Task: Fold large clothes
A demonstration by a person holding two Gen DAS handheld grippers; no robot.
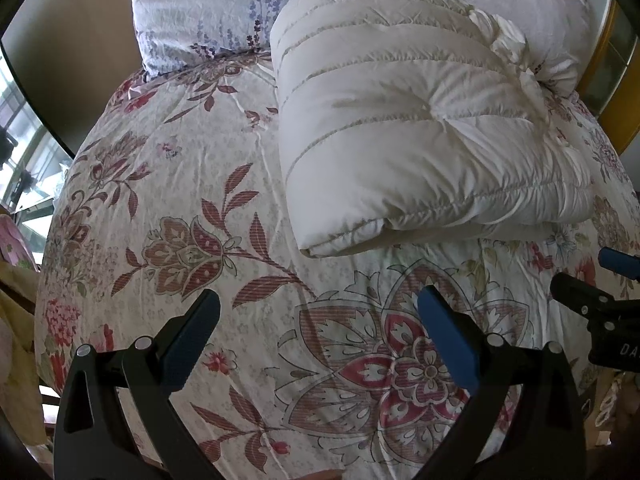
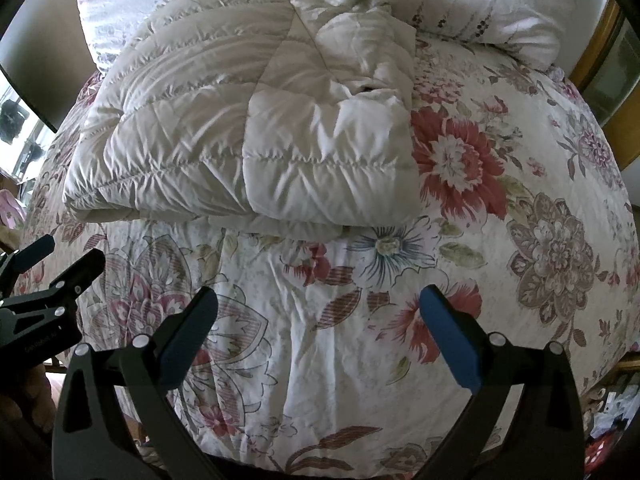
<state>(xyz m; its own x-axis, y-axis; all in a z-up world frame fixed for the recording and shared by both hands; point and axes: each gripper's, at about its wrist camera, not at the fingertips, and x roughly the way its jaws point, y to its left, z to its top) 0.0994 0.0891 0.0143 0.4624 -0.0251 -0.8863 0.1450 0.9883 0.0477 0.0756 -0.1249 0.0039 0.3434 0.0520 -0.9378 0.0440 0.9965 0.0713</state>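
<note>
While I am hovering over the near edge of the bed, my left gripper (image 1: 318, 312) and my right gripper (image 2: 318, 312) are both gaping wide, gripping and touching nothing. The folded cream-white quilted puffer coat (image 2: 248, 120) is lying toward the bed's head end on the floral pink-and-white bedspread (image 1: 192, 200), partly resting against the lavender-printed white pillows (image 1: 208, 12).
</note>
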